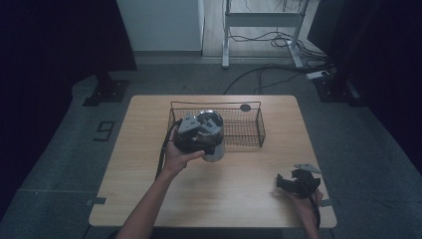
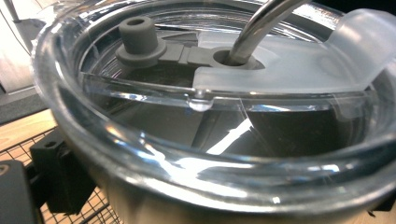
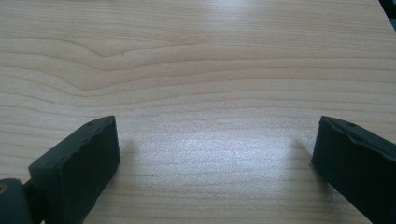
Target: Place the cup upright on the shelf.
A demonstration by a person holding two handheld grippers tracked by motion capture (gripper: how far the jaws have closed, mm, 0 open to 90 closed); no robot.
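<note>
At the centre of the high view, the left gripper [image 1: 199, 133] is clamped on a steel tumbler [image 1: 213, 144] that stands at the near left corner of a wire basket [image 1: 249, 130] on a wooden table [image 1: 149, 164]. The tumbler's top rises beside the basket's front wire; whether its base sits on the table or inside the basket cannot be told. In the left gripper view the tumbler's clear lid [image 2: 140, 154] fills the middle of the frame, with a grey stopper [image 2: 138, 37] at upper left and a metal straw [image 2: 261, 23] rising at top centre. At the lower right of the high view, the right gripper [image 1: 288, 183] rests low over the table, well apart from the tumbler. In the right gripper view its jaws stand wide apart over bare wood.
</note>
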